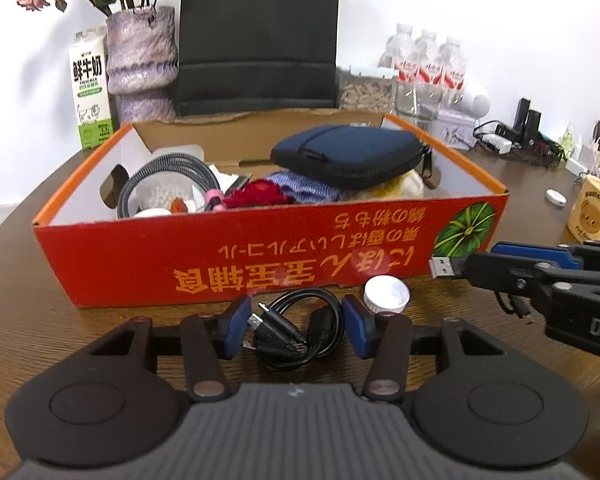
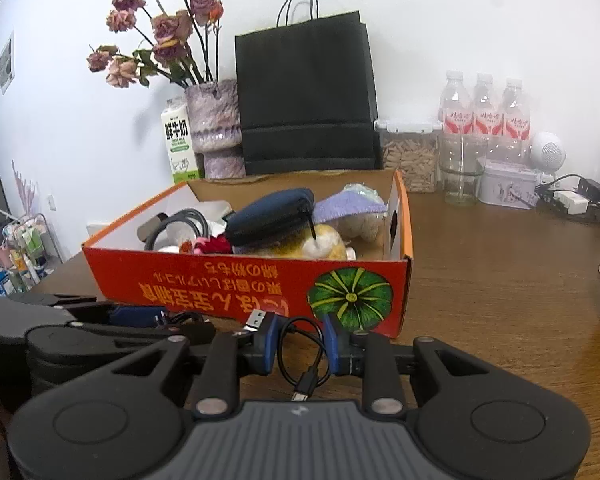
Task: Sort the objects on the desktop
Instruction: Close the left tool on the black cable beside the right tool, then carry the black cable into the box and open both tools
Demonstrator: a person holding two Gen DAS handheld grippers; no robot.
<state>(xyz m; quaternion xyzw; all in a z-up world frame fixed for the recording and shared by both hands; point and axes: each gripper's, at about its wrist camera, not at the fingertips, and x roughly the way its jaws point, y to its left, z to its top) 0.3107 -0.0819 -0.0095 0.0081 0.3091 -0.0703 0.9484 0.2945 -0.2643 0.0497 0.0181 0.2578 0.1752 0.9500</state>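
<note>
A red and orange cardboard box (image 1: 260, 252) stands on the brown table, holding a navy pouch (image 1: 348, 154), a grey cable and other small items. My left gripper (image 1: 296, 326) is open around a coiled black USB cable (image 1: 296, 328) lying on the table in front of the box. A white bottle cap (image 1: 386, 294) lies by its right finger. My right gripper (image 2: 300, 342) is open, with a second black cable (image 2: 304, 360) looped between its fingers and the cable's USB plug (image 2: 256, 320) resting on the left finger. The box also shows in the right wrist view (image 2: 228, 288).
Behind the box stand a black paper bag (image 2: 306, 96), a vase of dried roses (image 2: 214, 120), a milk carton (image 2: 178, 144), water bottles (image 2: 484, 112), a glass (image 2: 460, 180) and a tin (image 2: 508, 188). A yellow bear container (image 1: 592, 216) and a white lid (image 1: 556, 198) are at the right.
</note>
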